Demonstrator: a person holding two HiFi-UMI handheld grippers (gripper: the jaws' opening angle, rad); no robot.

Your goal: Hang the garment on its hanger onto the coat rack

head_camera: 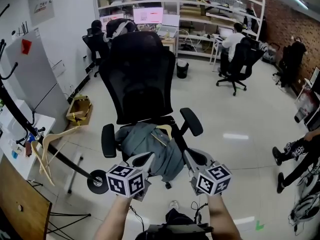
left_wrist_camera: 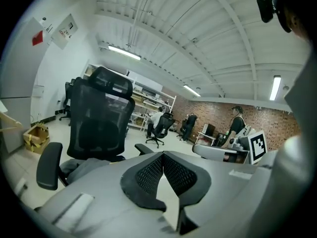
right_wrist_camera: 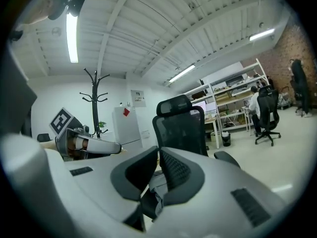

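A grey-green garment (head_camera: 150, 149) lies crumpled on the seat of a black office chair (head_camera: 140, 79), with a wooden hanger (head_camera: 162, 135) showing on top of it. Both grippers hover just in front of the seat edge. My left gripper (head_camera: 145, 160) is shut with nothing between its jaws, and in its own view (left_wrist_camera: 162, 153) the garment (left_wrist_camera: 86, 167) lies lower left. My right gripper (head_camera: 189, 157) points at the chair, its jaws (right_wrist_camera: 158, 151) parted only a crack and holding nothing. The black coat rack (right_wrist_camera: 94, 103) stands to the left, its pole (head_camera: 30, 124) slanting down to a round base (head_camera: 97, 181).
Spare wooden hangers (head_camera: 47, 149) hang beside the rack pole over a white table (head_camera: 20, 149). A cardboard box (head_camera: 79, 110) sits on the floor at left. People sit at desks (head_camera: 235, 39) far back, and a person's legs (head_camera: 295, 156) reach in at right.
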